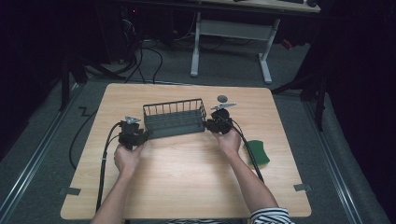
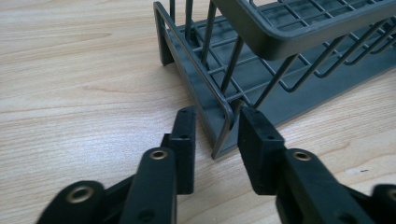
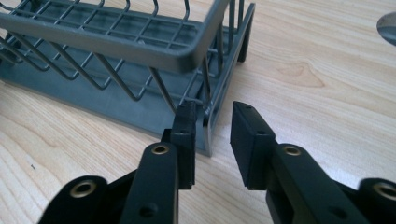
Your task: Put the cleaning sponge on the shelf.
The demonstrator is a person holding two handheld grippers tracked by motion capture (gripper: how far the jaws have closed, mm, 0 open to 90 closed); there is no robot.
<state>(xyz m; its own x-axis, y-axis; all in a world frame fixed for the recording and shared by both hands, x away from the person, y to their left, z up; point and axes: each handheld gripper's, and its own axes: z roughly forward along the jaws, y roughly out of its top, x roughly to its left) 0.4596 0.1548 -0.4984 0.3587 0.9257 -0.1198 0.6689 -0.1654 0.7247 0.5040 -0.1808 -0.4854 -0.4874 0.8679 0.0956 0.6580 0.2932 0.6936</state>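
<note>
Light wood table (image 1: 187, 172) carries a grey wire rack (image 1: 173, 119) at centre, a small grey disc (image 1: 222, 98) just behind its right end, and a green sponge (image 1: 258, 151) near the right edge.

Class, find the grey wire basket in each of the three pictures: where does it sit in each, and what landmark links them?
High view: the basket sits mid-table between the left gripper and the right gripper.
Left gripper view: upper right, its end frame between the jaws.
Right gripper view: upper left, its corner post between the jaws.
Shared landmark: the light wooden table.
</note>
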